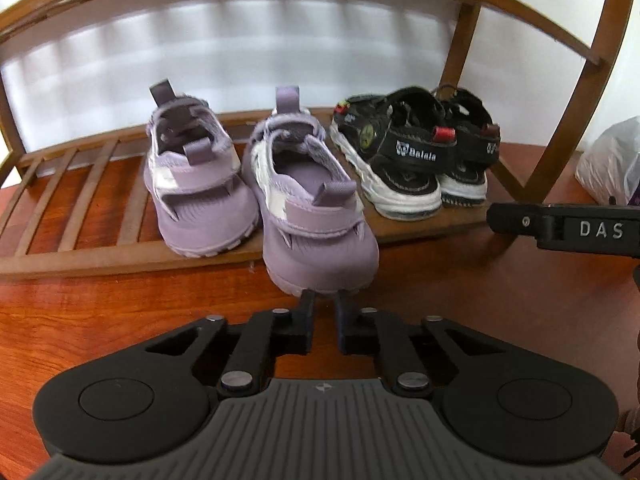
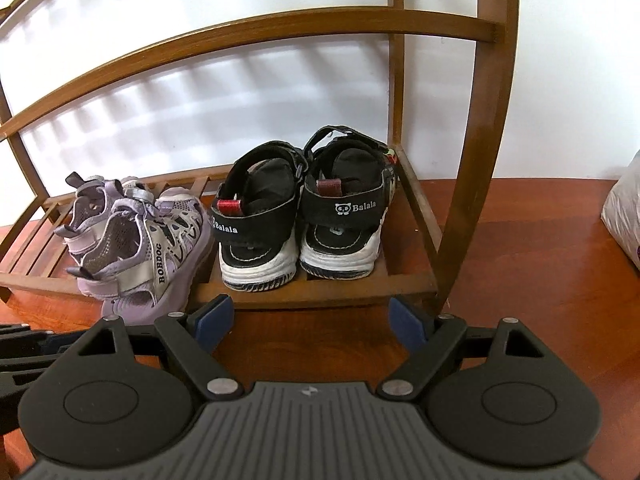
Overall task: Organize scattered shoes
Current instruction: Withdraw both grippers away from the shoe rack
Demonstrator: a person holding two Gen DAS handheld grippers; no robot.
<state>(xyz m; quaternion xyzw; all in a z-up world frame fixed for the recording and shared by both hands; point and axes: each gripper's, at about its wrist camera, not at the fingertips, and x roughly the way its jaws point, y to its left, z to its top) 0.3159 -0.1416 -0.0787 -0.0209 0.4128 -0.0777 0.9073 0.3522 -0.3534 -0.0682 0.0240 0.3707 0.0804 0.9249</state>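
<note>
Lilac mesh shoe nearest me (image 1: pixel 320 232): it stood toe-in on the slatted brown wooden rack (image 1: pixel 80 256), but its heel hung out over the front rail, above the red-brown wooden floor (image 1: pixel 120 312).
Second lilac mesh shoe (image 1: pixel 196 188): it sat fully on the slats just to the left, heel behind the rail, with a small gap between the two.
Black strap sandals with white soles (image 2: pixel 296 216): the pair stood side by side at the rack's right end, heels towards me.
Left tongs (image 1: pixel 324 300): I had them drawn narrow, tips right at the overhanging heel; I couldn't tell whether they pinched the sole's edge or only touched it.
Right tongs (image 2: pixel 310 320): they were spread wide, holding nothing, low in front of the sandals.
Step, as I judged it: squaring the nearer lilac shoe with its mate.
Doing it well: push low and straight along the sole, slowly, so the toe doesn't swing into either neighbour, and stop once both heels line up.
</note>
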